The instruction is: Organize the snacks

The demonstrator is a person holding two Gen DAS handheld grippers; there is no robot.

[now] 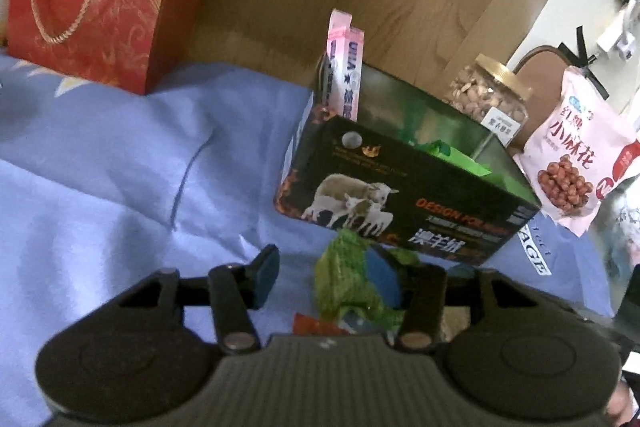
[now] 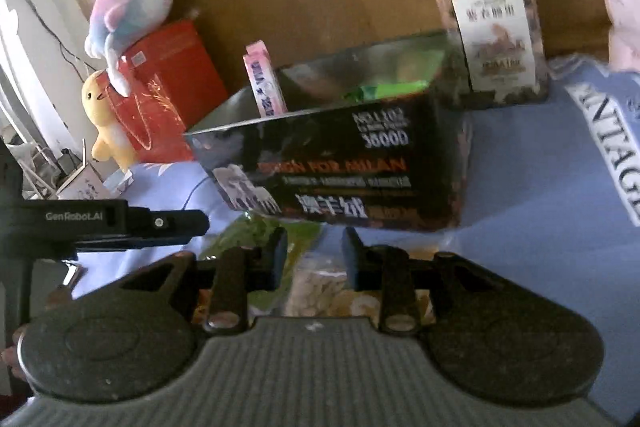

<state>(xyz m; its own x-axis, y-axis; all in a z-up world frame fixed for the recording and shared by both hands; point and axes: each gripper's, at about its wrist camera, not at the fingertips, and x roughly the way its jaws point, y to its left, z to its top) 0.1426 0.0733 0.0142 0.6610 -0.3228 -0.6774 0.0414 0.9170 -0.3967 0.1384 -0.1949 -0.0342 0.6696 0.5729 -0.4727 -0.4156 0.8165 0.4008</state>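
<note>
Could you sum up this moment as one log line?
stage: collecting snacks | left gripper: open beside green packet | right gripper: open | box: holds pink sticks

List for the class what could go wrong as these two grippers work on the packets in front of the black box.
1. The green snack packet touches only one pad of the open left gripper; closing may push it aside.
2. The right gripper hangs open above a clear packet, close to the black box, and could bump it.
3. The pink sticks stand upright and could topple.
</note>
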